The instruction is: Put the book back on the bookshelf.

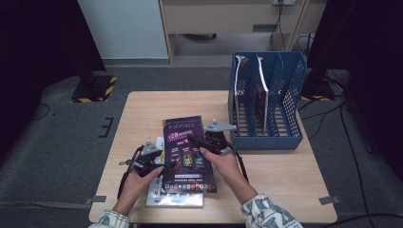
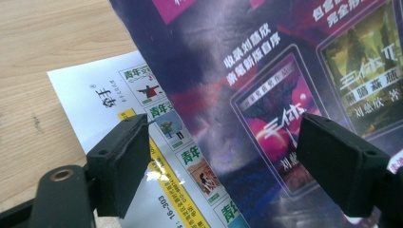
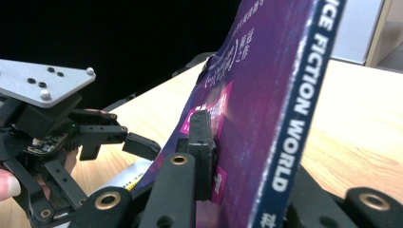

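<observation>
A purple magazine [image 1: 187, 152] lies tilted on a white magazine [image 1: 173, 199] near the table's front edge. My right gripper [image 1: 195, 141] is shut on its right edge; in the right gripper view the jaws [image 3: 247, 175] clamp the spine of the purple magazine [image 3: 266, 95], which rises steeply. My left gripper [image 1: 164, 166] is at the magazine's left edge. In the left gripper view it [image 2: 237, 161] stands open: one jaw hangs over the white magazine [image 2: 109, 95], the other over the purple cover [image 2: 266, 71]. The left gripper [image 3: 138, 145] is also in the right gripper view, close by.
A blue file rack [image 1: 266, 137] with three compartments stands at the table's right rear, upright magazines [image 1: 263, 90] in its left slots. Bare wooden table [image 1: 142, 114] stretches left and behind the magazines. Cables trail from both grippers.
</observation>
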